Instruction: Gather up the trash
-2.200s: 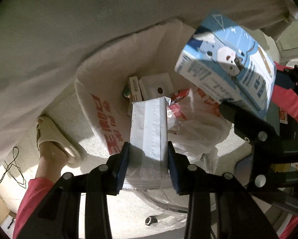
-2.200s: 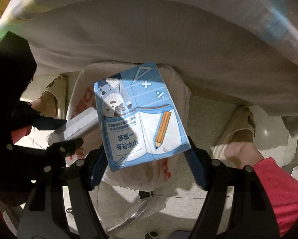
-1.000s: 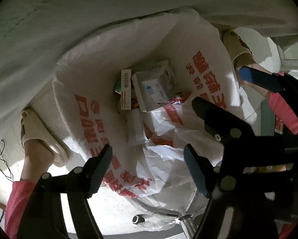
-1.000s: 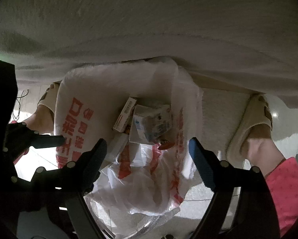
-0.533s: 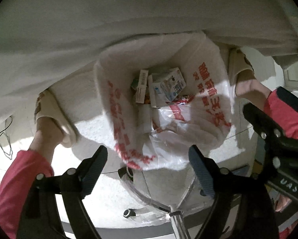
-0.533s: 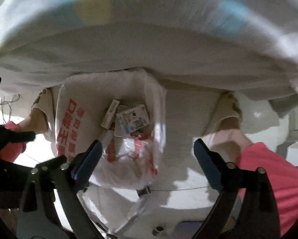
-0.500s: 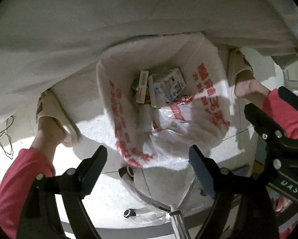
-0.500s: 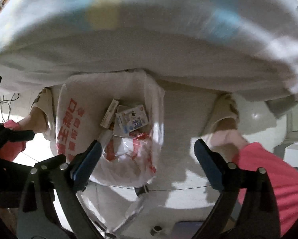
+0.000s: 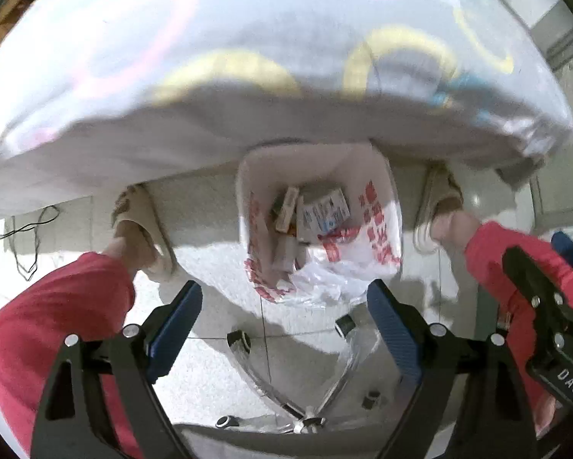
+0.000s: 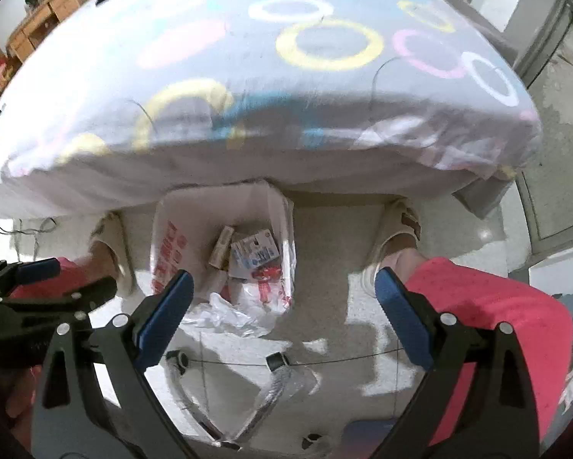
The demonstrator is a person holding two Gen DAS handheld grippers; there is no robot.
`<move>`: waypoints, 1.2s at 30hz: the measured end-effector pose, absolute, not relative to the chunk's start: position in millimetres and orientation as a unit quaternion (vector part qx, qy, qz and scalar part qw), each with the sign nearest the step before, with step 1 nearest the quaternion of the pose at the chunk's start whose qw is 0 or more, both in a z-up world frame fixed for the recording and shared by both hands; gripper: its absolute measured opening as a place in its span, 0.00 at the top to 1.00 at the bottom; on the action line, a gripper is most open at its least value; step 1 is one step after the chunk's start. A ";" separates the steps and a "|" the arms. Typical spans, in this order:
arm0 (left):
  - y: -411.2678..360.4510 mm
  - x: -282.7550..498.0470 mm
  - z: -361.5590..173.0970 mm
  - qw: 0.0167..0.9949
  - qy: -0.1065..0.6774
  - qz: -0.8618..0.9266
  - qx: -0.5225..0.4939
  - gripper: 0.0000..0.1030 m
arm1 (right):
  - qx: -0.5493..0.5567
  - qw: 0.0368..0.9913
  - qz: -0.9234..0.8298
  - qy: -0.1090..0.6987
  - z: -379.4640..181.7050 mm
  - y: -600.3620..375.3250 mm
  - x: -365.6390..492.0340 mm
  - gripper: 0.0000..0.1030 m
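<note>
Trash sits in a white plastic bag point(image 9: 378, 229) printed with red characters, standing open on the pale floor point(image 9: 209, 267) just below the edge of a bed point(image 9: 248, 76) covered with a ring-patterned sheet. Inside the bag lie a blue-and-white carton point(image 9: 324, 212), a narrow tan box point(image 9: 286, 208) just left of it, and crumpled white wrapping toward the near side. In the right wrist view the same bag point(image 10: 167, 244) shows the carton point(image 10: 255, 254) and the narrow box point(image 10: 222, 246) side by side.

Both pairs of tongs hang above the bag, pointing down, holding nothing. The left tongs point(image 9: 284, 329) stand wide apart, their jaws having just spread further, with only floor and the bag's near edge seen between the blue pads. The right tongs point(image 10: 282, 319) are likewise spread wide after opening, and appear at the right edge of the left wrist view.

A person's slippered feet flank the bag, the left slipper point(image 9: 141, 237) and the right slipper point(image 9: 437, 206), with red trouser legs point(image 9: 56, 325) above them. Chrome chair legs with castors point(image 9: 240, 340) lie on the floor nearer the cameras.
</note>
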State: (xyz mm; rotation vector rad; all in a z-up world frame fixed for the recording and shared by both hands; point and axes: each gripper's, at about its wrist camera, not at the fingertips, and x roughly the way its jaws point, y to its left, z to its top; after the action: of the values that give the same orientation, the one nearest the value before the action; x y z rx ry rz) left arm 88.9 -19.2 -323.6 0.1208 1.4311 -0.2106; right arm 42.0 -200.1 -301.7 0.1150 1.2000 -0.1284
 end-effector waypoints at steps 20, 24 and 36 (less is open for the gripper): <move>-32.7 14.1 -133.7 0.883 0.462 -0.054 0.059 0.15 | 0.035 0.932 -0.045 0.358 -121.0 -190.6 -39.7 0.09; -33.0 -4.6 -90.9 0.908 0.414 -0.046 0.052 0.15 | 0.030 0.952 -0.048 0.300 -79.0 -191.0 -62.9 0.06; -27.1 -42.5 -18.7 0.938 0.343 -0.031 0.039 0.12 | 0.024 0.978 -0.054 0.201 -13.6 -185.6 -112.4 0.06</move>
State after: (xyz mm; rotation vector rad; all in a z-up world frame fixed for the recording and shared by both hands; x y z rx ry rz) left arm -42.5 -27.2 -18.7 0.0797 0.7008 -0.0632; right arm -112.4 -185.6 -13.6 0.0490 0.4053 -0.1086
